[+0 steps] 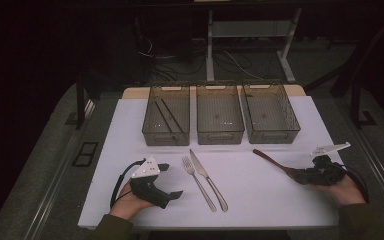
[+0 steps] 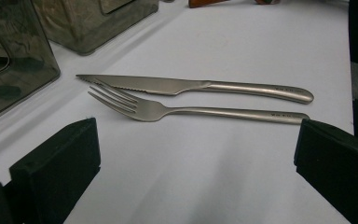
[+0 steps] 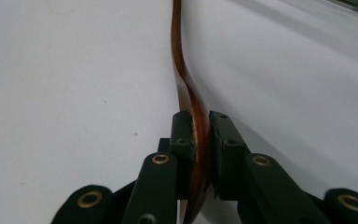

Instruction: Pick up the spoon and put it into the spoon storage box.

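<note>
A brown wooden spoon [image 1: 272, 161] lies on the white table top at the right. My right gripper [image 1: 296, 174] is shut on its wide end, and in the right gripper view the pads [image 3: 182, 135] press on both sides of the spoon [image 3: 179, 70], whose handle runs away from me. A steel fork [image 1: 199, 184] and a steel knife [image 1: 207, 178] lie side by side at the middle. My left gripper [image 1: 172, 180] rests to their left, jaws wide open and bare. In the left gripper view [image 2: 196, 158] the fork [image 2: 168, 111] and knife [image 2: 191, 86] lie just beyond the jaws.
Three smoky see-through bins stand in a row behind the cutlery: left [image 1: 166, 137], middle [image 1: 220, 136], right [image 1: 272, 135]. The left bin holds thin dark sticks. The white table top [image 1: 260, 200] ends close to the hands. Dark floor and desk legs lie beyond.
</note>
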A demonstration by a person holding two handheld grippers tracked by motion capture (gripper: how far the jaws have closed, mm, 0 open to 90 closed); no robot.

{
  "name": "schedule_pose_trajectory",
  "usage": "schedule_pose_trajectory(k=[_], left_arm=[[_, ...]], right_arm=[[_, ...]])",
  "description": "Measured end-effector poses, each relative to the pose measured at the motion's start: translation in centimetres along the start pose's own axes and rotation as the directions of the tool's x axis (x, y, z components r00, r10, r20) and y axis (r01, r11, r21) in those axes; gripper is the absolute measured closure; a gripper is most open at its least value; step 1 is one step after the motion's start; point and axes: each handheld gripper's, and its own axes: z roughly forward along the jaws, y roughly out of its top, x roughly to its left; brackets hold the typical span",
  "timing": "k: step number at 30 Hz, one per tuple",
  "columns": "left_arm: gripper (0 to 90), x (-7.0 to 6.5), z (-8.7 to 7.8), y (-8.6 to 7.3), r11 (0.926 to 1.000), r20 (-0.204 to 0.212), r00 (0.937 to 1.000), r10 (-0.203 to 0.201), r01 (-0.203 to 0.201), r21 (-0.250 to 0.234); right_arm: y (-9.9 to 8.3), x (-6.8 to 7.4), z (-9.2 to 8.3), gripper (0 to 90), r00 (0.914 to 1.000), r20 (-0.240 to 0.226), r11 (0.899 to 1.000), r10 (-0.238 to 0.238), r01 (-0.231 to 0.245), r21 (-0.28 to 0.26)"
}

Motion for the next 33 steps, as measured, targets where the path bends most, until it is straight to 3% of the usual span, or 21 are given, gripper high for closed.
schedule_pose_trajectory(k=[6, 13, 20, 33], left_arm=[[0.0, 0.1, 0.1, -0.1, 1.0000, 0.012, 0.9999, 0.007, -0.007, 0.000], [0.0, 0.1, 0.1, -0.1, 1.0000, 0.013, 0.9999, -0.001, 0.001, -0.003], [0.0, 0.1, 0.2, -0.1, 1.0000, 0.015, 0.9999, 0.000, 0.000, 0.001], [0.0, 0.0, 0.2, 0.0, 0.9998, 0.018, 0.9998, -0.012, 0.013, -0.014]], right_arm=[[0.1, -0.2, -0.7, 81.2, 0.9997, 0.001, 0.998, 0.023, -0.023, -0.053], [0.5, 0.0, -1.8, 81.2, 0.9999, -0.006, 0.994, 0.013, -0.014, -0.109], [0.8, 0.3, -3.0, 81.2, 0.9995, -0.027, 0.984, 0.018, -0.023, -0.178], [3.1, 1.2, -3.7, 81.2, 0.9996, -0.017, 0.975, 0.021, -0.024, -0.219]])
